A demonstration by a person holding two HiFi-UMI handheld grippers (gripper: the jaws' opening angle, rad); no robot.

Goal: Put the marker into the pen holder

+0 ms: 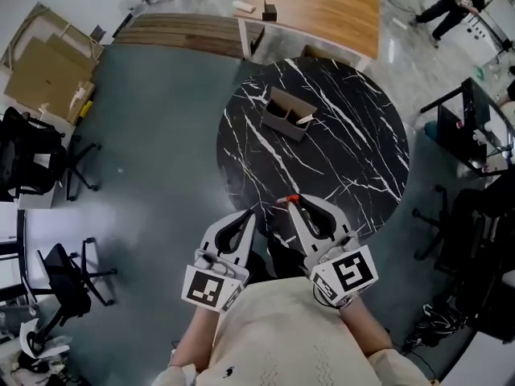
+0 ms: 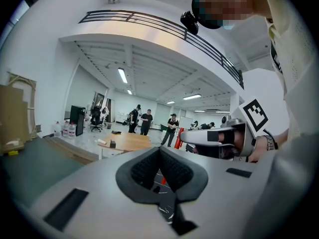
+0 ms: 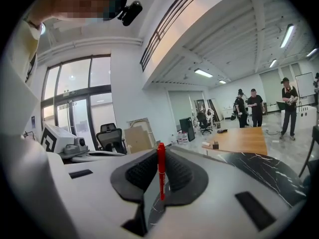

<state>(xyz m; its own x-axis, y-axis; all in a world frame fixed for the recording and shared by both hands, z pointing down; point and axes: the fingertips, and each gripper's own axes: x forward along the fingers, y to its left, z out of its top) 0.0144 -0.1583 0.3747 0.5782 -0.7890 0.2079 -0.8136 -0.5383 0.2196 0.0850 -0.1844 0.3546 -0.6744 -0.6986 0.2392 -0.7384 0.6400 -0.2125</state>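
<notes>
We hold the red marker clamped in the right gripper jaws, well apart from the pen holder at mid worktop, left gripper jaws together on nothing, nearer us than the pen holder

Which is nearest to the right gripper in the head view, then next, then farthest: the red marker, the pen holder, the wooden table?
1. red marker, clamped in the jaws of the right gripper.
2. pen holder, ahead on the black marble table.
3. wooden table, beyond it at the view's top.
</notes>
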